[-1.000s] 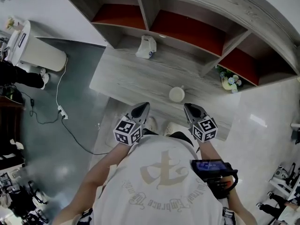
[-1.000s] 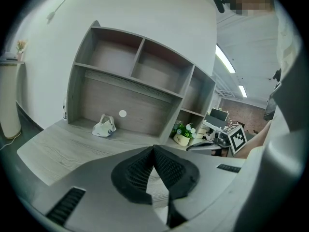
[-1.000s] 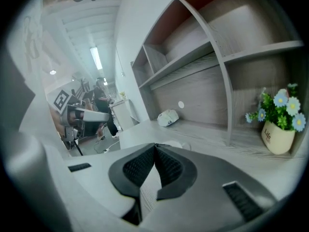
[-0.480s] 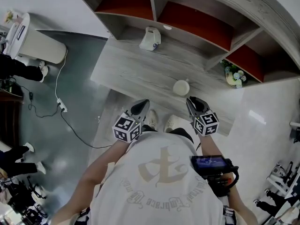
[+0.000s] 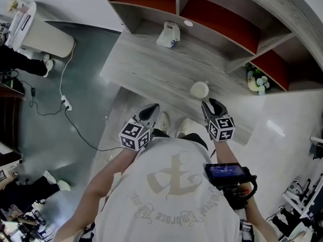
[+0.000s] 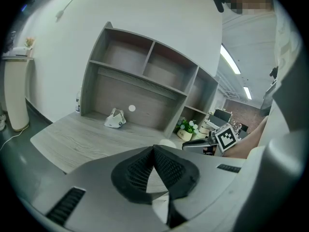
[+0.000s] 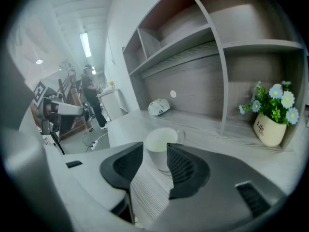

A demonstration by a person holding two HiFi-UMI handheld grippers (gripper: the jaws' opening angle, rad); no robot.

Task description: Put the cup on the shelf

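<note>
A white cup (image 5: 199, 89) (image 7: 161, 148) with a handle stands on the grey wooden desk (image 5: 151, 74), just ahead of my right gripper (image 5: 210, 105) (image 7: 155, 154). That gripper's jaws are opening; nothing sits between them and the cup lies beyond the tips. My left gripper (image 5: 151, 111) (image 6: 153, 151) hovers at the desk's near edge, its jaws closed together and empty. The shelf unit (image 5: 222, 29) (image 7: 212, 37) with red-backed compartments rises at the back of the desk.
A white pouch-like object (image 5: 168, 35) (image 6: 115, 119) lies near the shelf's foot. A small pot of flowers (image 5: 256, 82) (image 7: 271, 115) stands in the right lower compartment. A white bin (image 5: 38, 32) and a cable (image 5: 65, 105) are on the floor at left. A person stands far left.
The head view has shifted, so desk and shelf sit slightly higher and to the right. Both grippers have edged closer to the desk, the right one nearer the cup.
</note>
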